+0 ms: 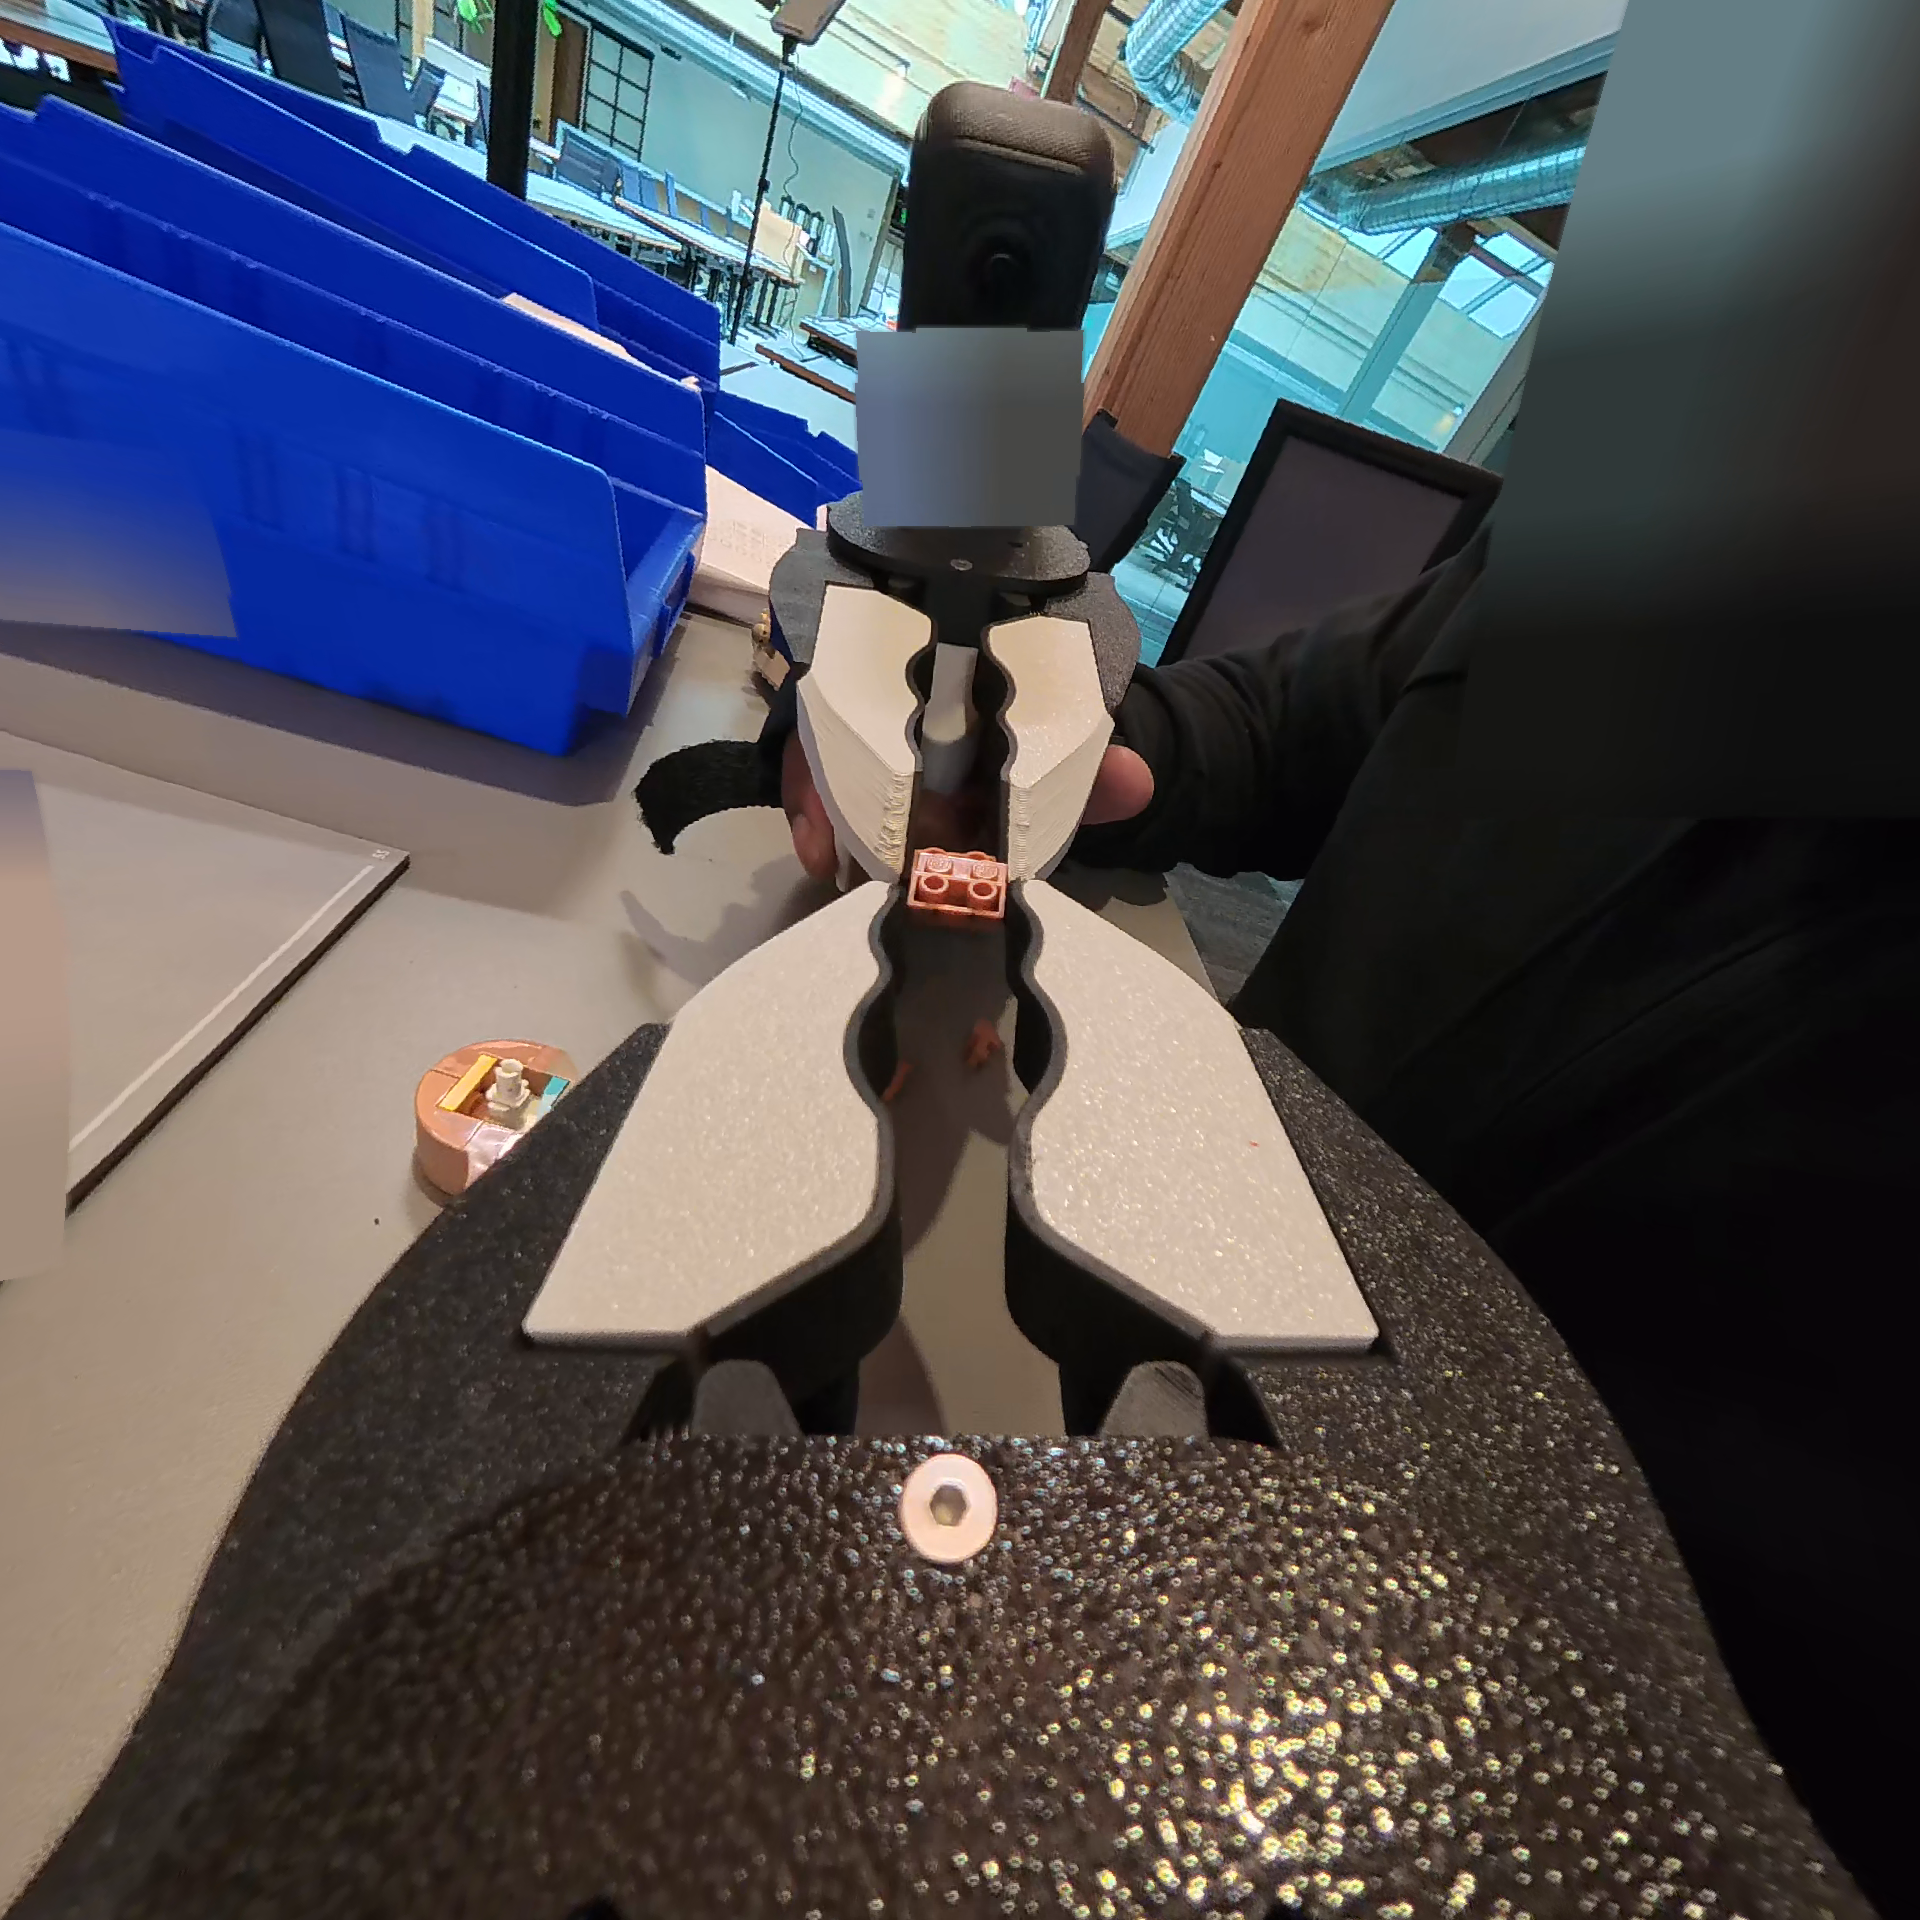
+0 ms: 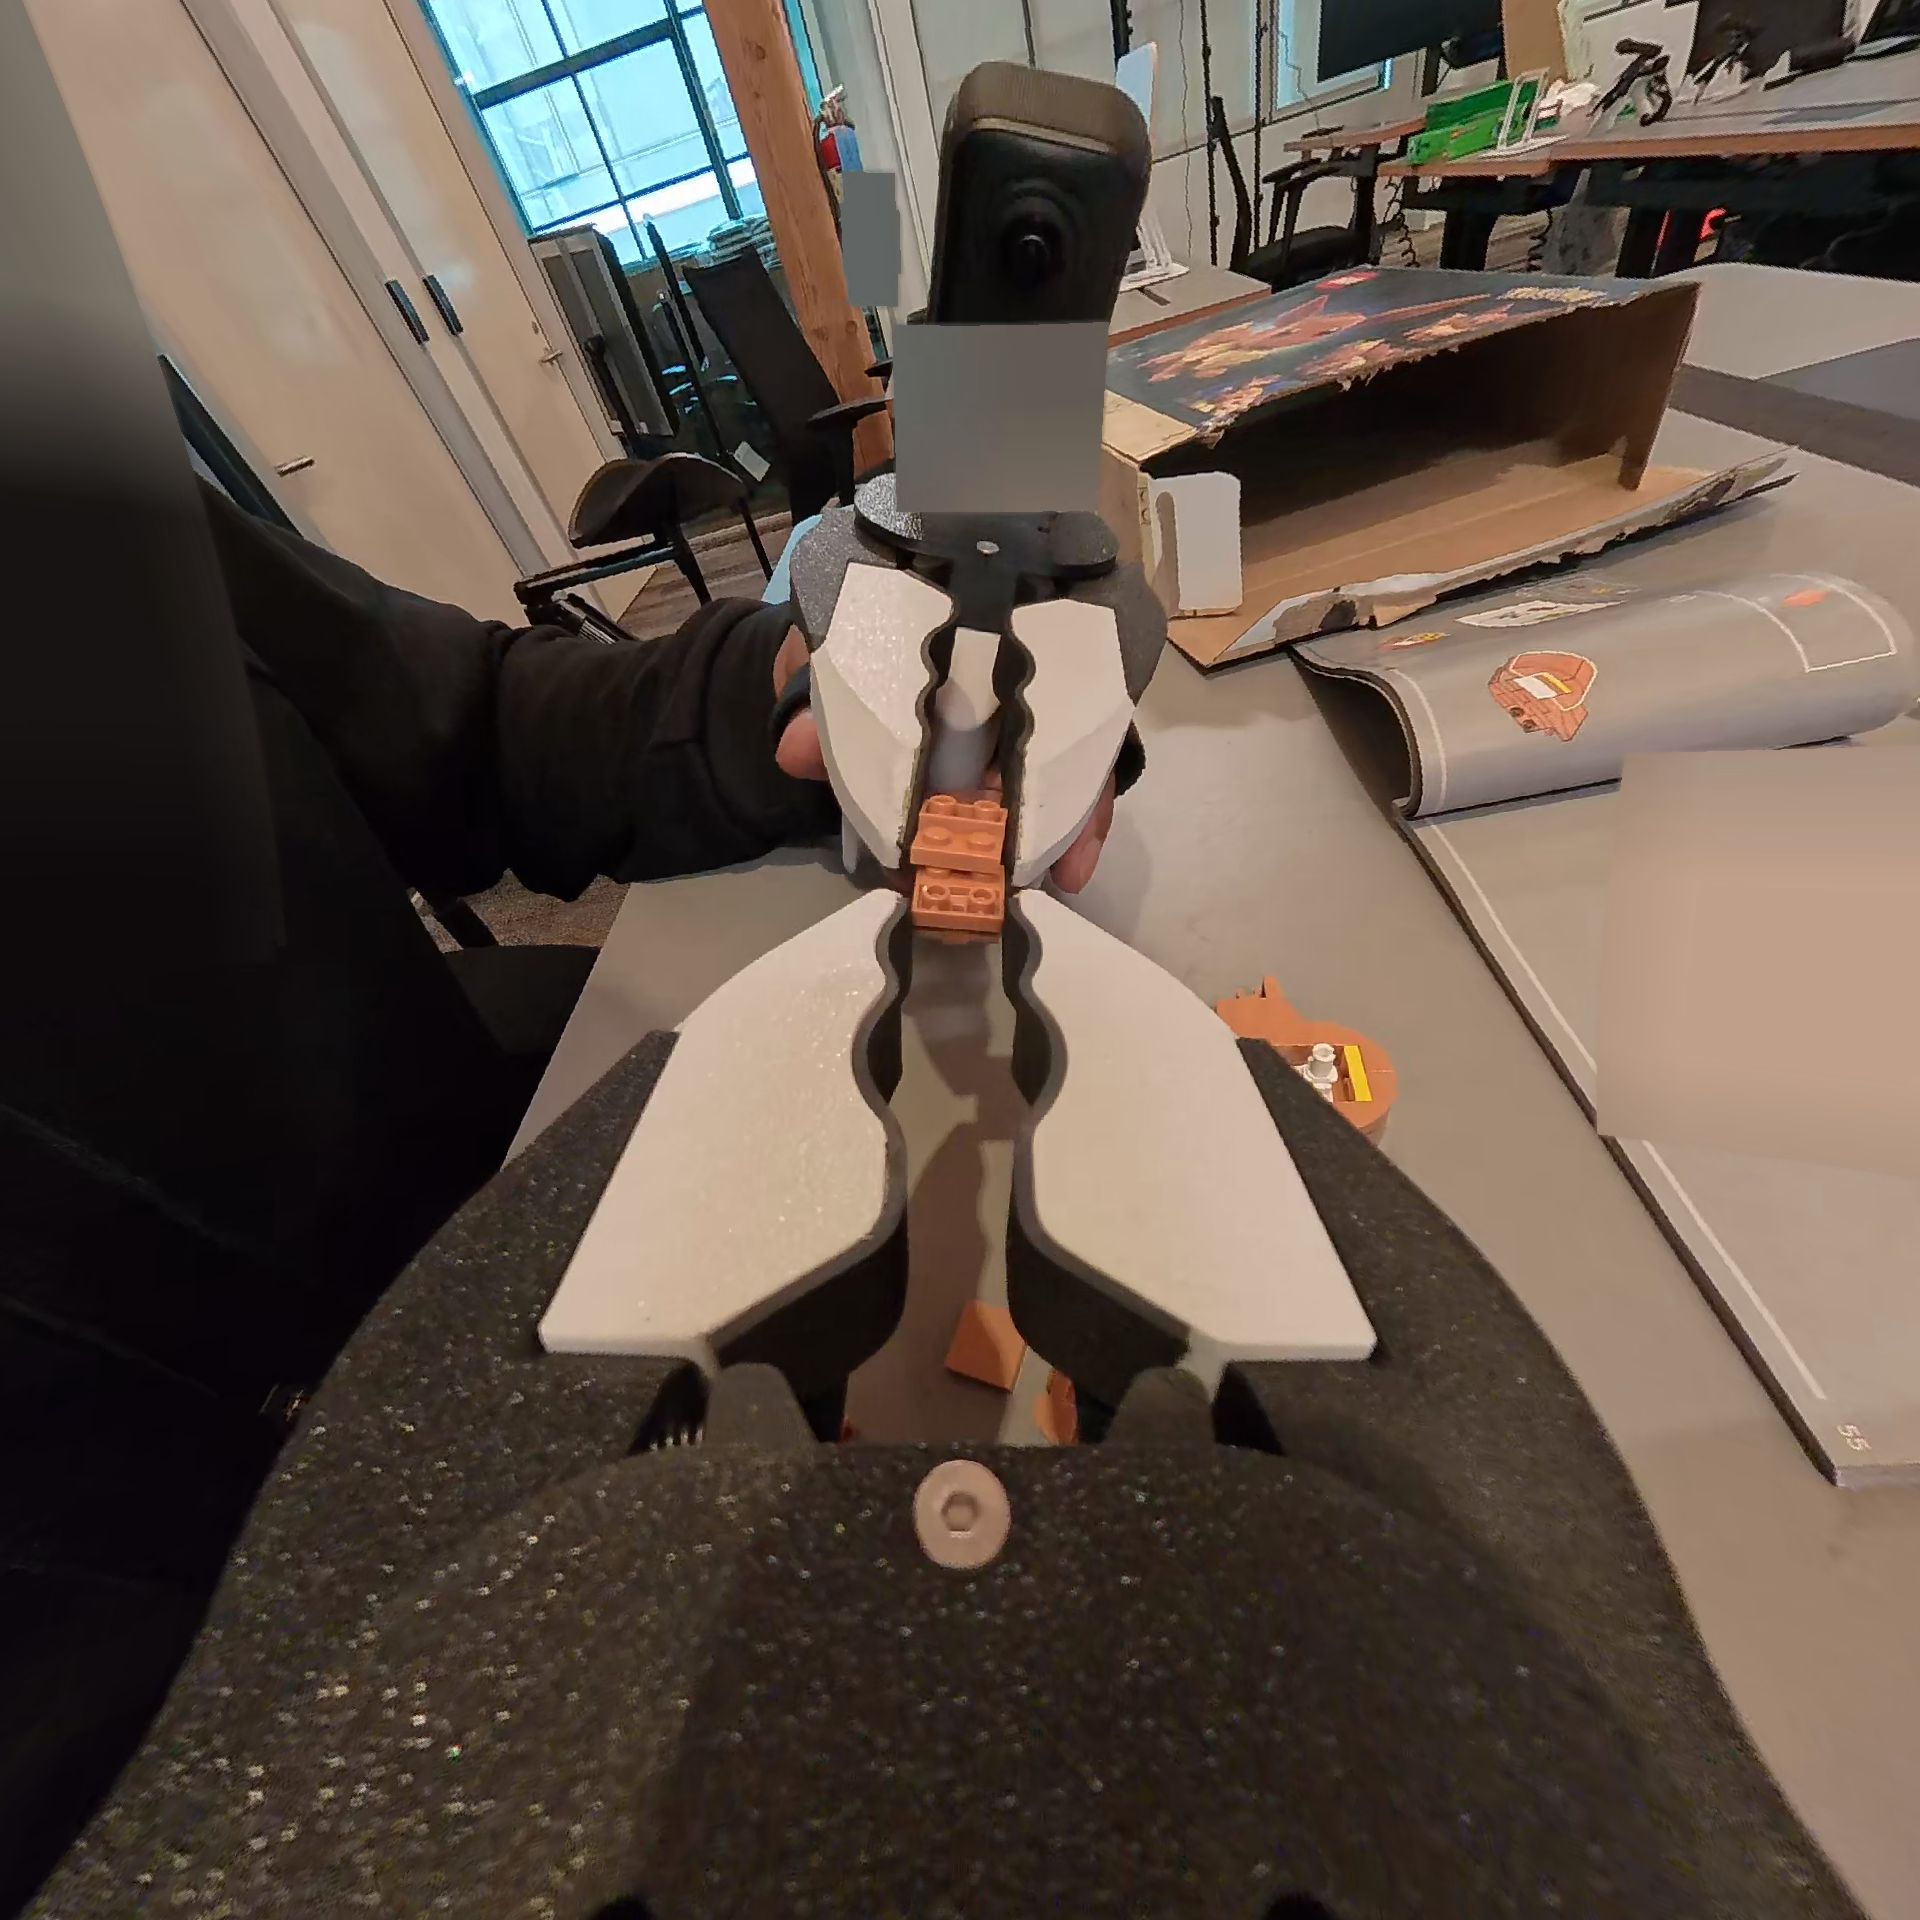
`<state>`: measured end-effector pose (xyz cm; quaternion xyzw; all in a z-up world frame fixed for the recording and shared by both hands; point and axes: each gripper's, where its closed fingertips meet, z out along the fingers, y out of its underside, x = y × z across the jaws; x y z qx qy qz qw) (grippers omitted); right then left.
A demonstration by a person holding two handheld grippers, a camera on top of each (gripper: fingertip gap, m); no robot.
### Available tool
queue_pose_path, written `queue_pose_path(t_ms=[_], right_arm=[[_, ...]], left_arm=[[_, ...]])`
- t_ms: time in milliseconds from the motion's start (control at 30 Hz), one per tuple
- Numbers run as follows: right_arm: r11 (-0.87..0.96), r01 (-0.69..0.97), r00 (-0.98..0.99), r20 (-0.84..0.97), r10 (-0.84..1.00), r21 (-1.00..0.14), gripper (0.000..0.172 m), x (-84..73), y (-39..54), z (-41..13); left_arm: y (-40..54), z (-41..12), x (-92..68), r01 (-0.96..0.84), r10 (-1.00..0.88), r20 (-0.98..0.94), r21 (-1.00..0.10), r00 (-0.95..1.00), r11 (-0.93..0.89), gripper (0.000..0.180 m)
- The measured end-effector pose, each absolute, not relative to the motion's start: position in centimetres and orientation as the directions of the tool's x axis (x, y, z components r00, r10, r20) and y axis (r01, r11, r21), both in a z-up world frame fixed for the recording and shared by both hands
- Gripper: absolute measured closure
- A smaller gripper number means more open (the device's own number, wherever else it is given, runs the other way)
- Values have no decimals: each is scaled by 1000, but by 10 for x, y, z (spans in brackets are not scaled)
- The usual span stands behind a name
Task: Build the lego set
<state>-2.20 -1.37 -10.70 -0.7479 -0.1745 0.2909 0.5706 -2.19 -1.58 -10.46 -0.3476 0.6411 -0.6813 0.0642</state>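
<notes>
1. Left wrist view puts our left gripper [image 1: 957, 896] tip to tip with the right gripper [image 1: 956, 831], both held up off the grey table [image 1: 312, 1351] so the two meet in the air.
2. Our left fingers are nearly closed, pressing the sides of a small orange building brick [image 1: 957, 885] at their tips; pinching it by its sides leaves its studded face free.
3. Right wrist view shows our right gripper [image 2: 957, 914] likewise narrowed onto an orange brick [image 2: 957, 902], its fingers [image 2: 831, 966] flanking it, while the left gripper [image 2: 956, 831] opposite carries its own orange brick [image 2: 957, 831].
4. We judge the two bricks to be touching or just apart, lined up for joining.
5. On the table beside us rests a round orange brick assembly [image 1: 488, 1112], with a booklet [image 2: 1610, 686], a torn cardboard box [image 2: 1455, 416] and blue bins [image 1: 312, 416] farther off.
</notes>
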Motion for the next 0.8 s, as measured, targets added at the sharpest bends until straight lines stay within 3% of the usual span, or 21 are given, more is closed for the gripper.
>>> queue_pose_path(t_ms=[800], right_arm=[[-320,27,806,-168,568,-947,156,-20,-12,-118]], left_arm=[[-14,-116,-20,-353,-607,309,-934,-732,-49,164]])
